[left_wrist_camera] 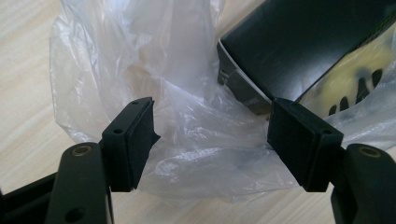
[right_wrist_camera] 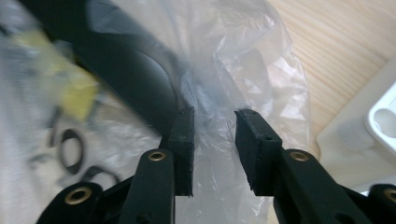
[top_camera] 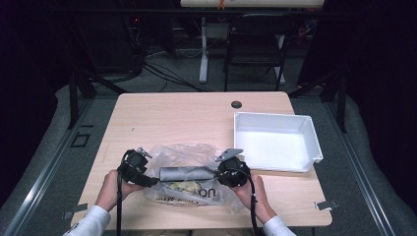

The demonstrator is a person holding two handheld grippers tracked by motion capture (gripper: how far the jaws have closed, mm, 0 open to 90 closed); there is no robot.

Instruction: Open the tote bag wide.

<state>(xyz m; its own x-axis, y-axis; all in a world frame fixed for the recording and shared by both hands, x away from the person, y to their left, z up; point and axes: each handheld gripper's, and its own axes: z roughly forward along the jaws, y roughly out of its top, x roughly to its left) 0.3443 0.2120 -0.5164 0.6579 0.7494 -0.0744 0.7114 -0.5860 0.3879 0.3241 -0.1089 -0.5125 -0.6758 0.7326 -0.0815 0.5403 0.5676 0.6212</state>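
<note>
A clear plastic bag (top_camera: pixel 182 155) lies crumpled at the table's near edge. Inside it are a dark grey long object (top_camera: pixel 184 173) and a yellow pack with black lettering (top_camera: pixel 192 191). My left gripper (top_camera: pixel 150 169) is at the bag's left end. In the left gripper view its jaws (left_wrist_camera: pixel 212 106) stand wide apart with loose bag film (left_wrist_camera: pixel 140 56) between them, and the dark object (left_wrist_camera: pixel 299 46) lies beyond, at the right. My right gripper (top_camera: pixel 217 172) is at the bag's right end. Its jaws (right_wrist_camera: pixel 215 113) stand a little apart around a fold of film (right_wrist_camera: pixel 247 60), with gaps showing at the pads.
A white empty tray (top_camera: pixel 275 142) stands on the table's right half, close to my right gripper, and its corner (right_wrist_camera: pixel 383 116) appears in the right gripper view. A dark cable hole (top_camera: pixel 236 104) sits near the far edge. Bare wood lies behind the bag.
</note>
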